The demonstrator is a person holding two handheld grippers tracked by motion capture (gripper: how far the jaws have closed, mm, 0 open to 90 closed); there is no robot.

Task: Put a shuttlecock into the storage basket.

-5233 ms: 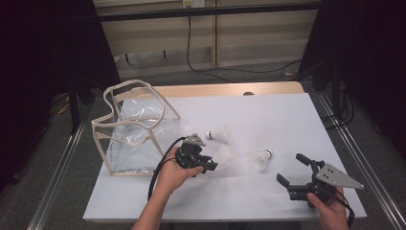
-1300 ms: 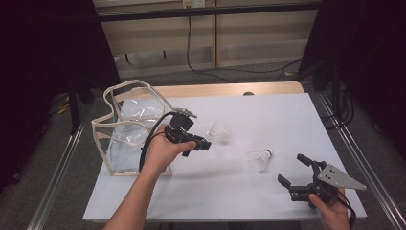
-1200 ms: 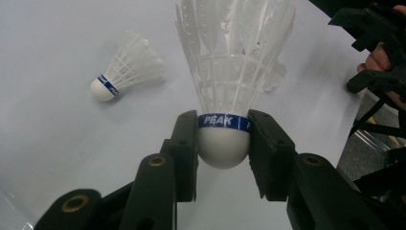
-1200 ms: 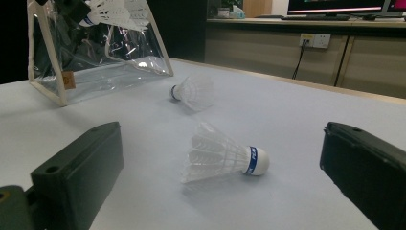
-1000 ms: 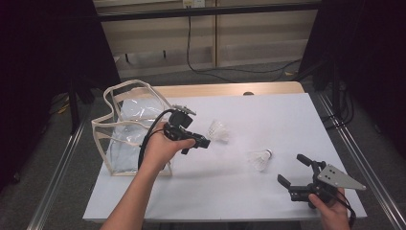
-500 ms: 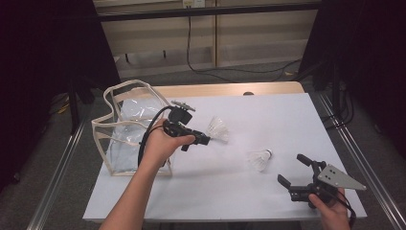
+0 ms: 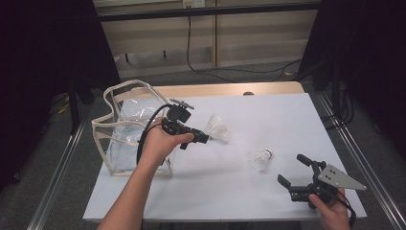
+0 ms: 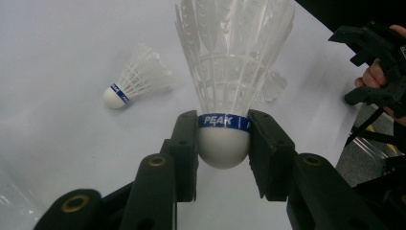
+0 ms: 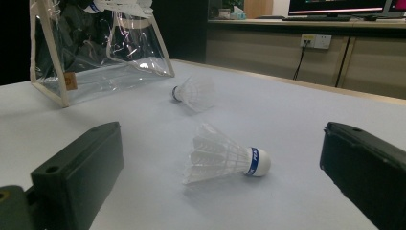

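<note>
The white feathered shuttlecock with a blue band [image 8: 224, 122] is pinched at its cork base between the two black pads of the left claw [image 7: 203, 139], left of frame centre in the high view, above the white table [image 7: 268, 110]. A second white shuttlecock [image 7: 259, 158] lies on its side on the table, right of centre. The right claw [image 7: 292, 172], lower right, stands spread with nothing between its pads. A clear plastic bag with beige trim [image 7: 125, 127] stands at the table's left edge.

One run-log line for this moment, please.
left gripper: shut on shuttlecock cork | right gripper: open, empty | loose shuttlecock: lying before right gripper
</note>
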